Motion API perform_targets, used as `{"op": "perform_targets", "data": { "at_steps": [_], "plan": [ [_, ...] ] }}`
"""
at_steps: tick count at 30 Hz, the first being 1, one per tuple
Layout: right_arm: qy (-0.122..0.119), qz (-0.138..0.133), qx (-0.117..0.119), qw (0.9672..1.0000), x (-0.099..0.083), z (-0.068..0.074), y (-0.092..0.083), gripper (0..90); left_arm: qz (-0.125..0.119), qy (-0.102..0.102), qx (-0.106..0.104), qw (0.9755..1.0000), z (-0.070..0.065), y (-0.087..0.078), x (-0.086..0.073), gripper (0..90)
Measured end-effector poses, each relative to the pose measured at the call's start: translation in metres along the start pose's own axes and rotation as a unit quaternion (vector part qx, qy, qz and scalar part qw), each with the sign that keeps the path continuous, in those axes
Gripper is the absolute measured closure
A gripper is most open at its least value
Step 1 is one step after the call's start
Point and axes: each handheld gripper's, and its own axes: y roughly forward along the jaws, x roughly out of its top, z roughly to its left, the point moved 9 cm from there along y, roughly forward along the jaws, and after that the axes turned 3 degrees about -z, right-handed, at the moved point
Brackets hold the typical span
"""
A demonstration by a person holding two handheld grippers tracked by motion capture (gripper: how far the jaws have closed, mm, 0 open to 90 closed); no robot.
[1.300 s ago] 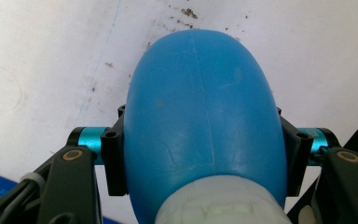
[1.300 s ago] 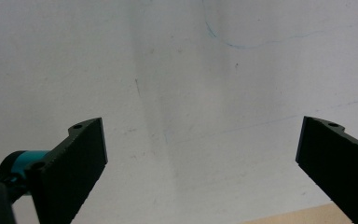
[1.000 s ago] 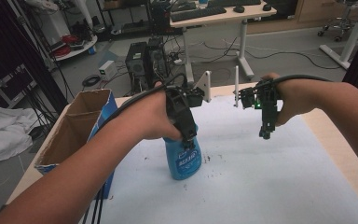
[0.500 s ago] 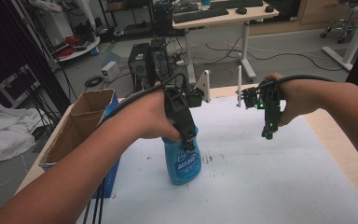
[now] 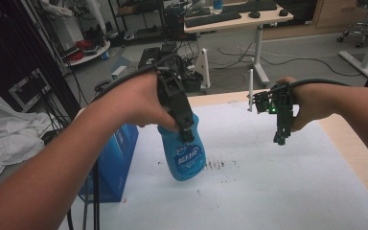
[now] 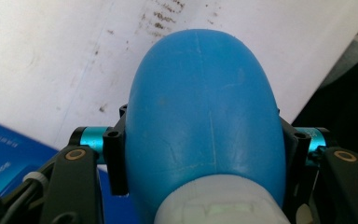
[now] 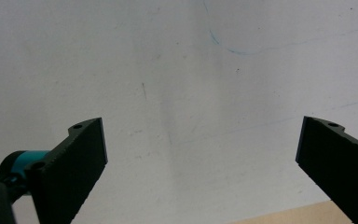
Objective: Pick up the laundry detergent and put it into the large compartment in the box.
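Note:
A blue plastic bottle (image 5: 186, 158) with a white label hangs tilted a little above the white sheet (image 5: 268, 187). My left gripper (image 5: 186, 133) is shut on its upper part, near the neck. In the left gripper view the bottle's rounded blue body (image 6: 200, 102) runs out between the two black jaws, with my left gripper (image 6: 200, 154) clamped on both of its sides. To the right, my right gripper (image 5: 279, 140) points down over the sheet. It is open, and the right gripper view has nothing but bare sheet between the jaws of my right gripper (image 7: 200, 154).
A blue carton (image 5: 120, 153) stands at the table's left edge, close to the bottle. Dark specks (image 5: 215, 165) mark the sheet just right of the bottle. The bare wooden table edge (image 5: 354, 143) runs along the right. Desks, cables and a chair fill the room behind.
My left hand has lifted the blue bottle up off the sheet. The right gripper has stayed where it was, still open.

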Motion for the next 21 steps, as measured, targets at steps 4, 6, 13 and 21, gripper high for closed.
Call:
{"op": "perform_targets", "data": {
  "at_steps": [4, 6, 13, 21],
  "plan": [
    [0.005, 0.002, 0.001, 1.0, -0.001, 0.001, -0.001, 0.9, -0.001, -0.009, 0.008, 0.9999, 0.004, -0.024, -0.009, 37.6],
    [0.002, 0.0, 0.0, 1.0, 0.0, 0.001, -0.001, 0.9, -0.001, -0.017, 0.015, 0.9997, 0.007, -0.034, -0.014, 37.6],
    [-0.001, 0.0, 0.002, 1.0, 0.004, 0.002, -0.001, 0.9, -0.011, -0.046, 0.019, 0.9987, 0.017, -0.066, -0.03, 37.6],
    [0.001, 0.002, 0.003, 1.0, 0.006, 0.003, -0.001, 0.9, -0.03, -0.076, 0.015, 0.9966, 0.031, -0.099, -0.048, 37.6]
  ]
}}
